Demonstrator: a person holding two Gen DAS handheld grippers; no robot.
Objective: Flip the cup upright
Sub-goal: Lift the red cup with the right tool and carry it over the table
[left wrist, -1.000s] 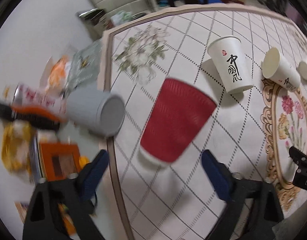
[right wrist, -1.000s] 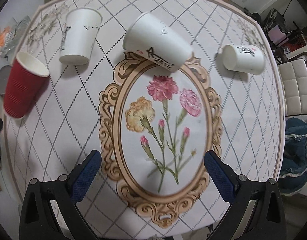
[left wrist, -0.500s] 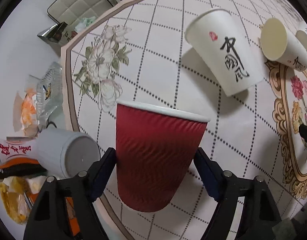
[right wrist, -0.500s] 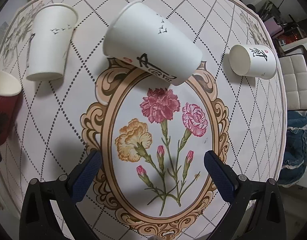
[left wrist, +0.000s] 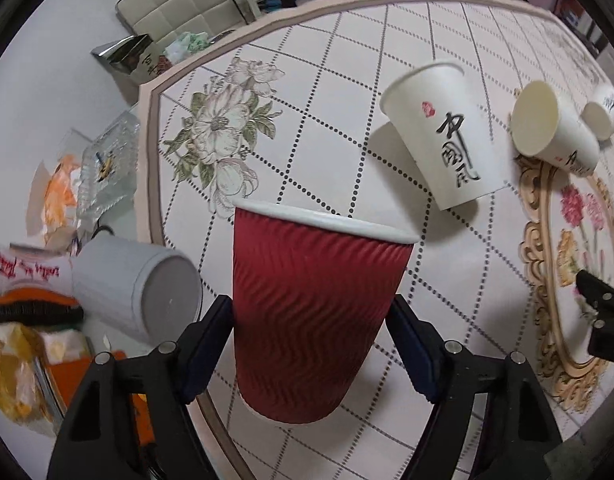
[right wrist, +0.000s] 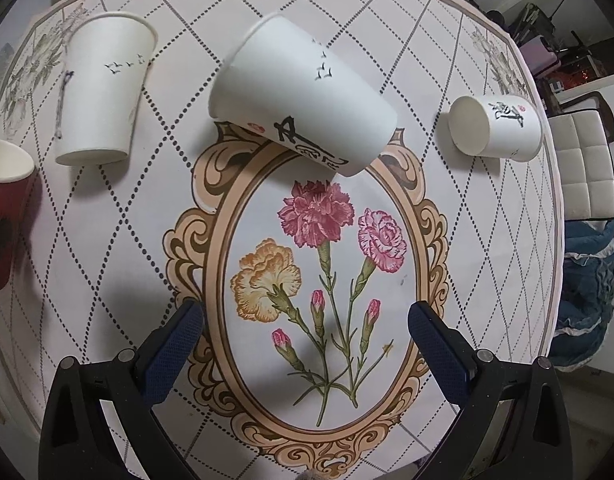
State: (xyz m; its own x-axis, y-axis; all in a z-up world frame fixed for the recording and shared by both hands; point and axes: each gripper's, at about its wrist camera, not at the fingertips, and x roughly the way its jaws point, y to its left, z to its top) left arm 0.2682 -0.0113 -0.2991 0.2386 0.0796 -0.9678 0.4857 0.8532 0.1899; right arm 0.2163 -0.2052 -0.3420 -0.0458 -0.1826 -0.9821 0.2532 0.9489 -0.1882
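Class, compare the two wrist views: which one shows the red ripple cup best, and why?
The left wrist view. There the red cup fills the middle, white rim up, whole from rim to base, between the left gripper's fingers. The right wrist view catches only part of it at the left edge, cut off by the frame.

Black brush calligraphy 中国风 with small red seal mark on upright white paper cup [left wrist: 441, 140], partial black calligraphy on lying cup [left wrist: 555, 130] right of it, red characters, illegible, on white packet [left wrist: 25, 270] far left
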